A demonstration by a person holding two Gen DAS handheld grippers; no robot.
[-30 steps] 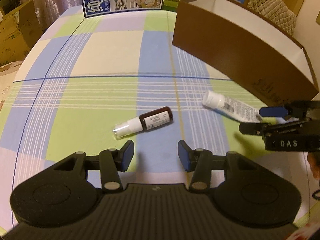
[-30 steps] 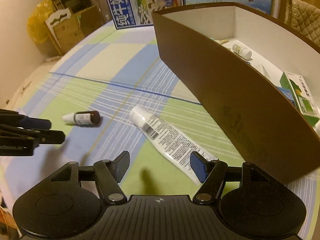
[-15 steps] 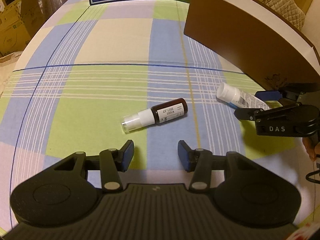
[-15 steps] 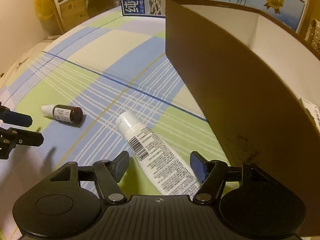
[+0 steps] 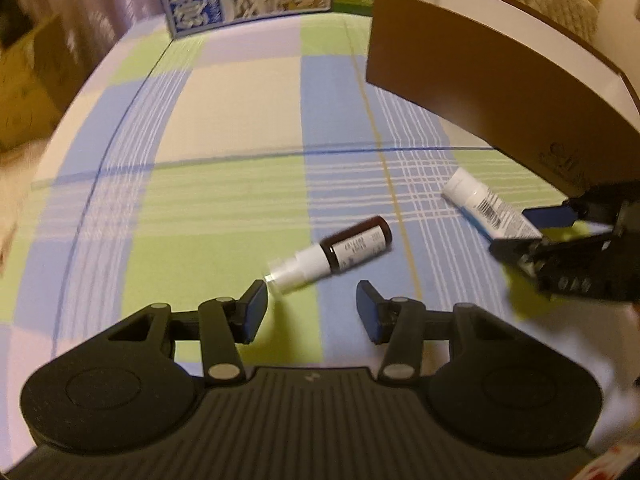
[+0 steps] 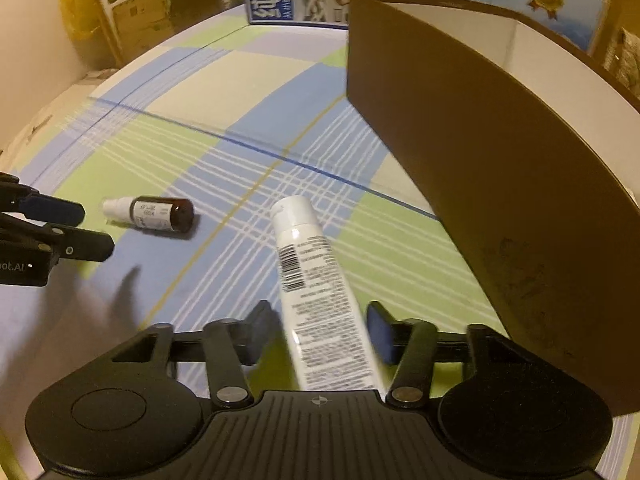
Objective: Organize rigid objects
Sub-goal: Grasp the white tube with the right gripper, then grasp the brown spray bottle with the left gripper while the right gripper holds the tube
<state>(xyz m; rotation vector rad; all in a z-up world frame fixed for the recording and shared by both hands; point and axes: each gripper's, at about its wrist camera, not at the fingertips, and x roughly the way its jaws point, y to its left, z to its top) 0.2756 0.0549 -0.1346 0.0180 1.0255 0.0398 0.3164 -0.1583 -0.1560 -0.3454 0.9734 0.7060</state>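
Both grippers have closed in on their targets since a second ago. Fingers of the right gripper [image 6: 316, 330] stand wide on either side of the white tube [image 6: 316, 296], not yet pinching it, set for a grasp across its body. Left gripper [image 5: 310, 308], also wide, sits just short of the brown bottle [image 5: 340, 254], whose white cap nearly meets the left pad. Both things lie on the checked cloth [image 5: 224, 200]. Beside them the brown box [image 6: 480, 184] likely receives them; its contents are hidden.
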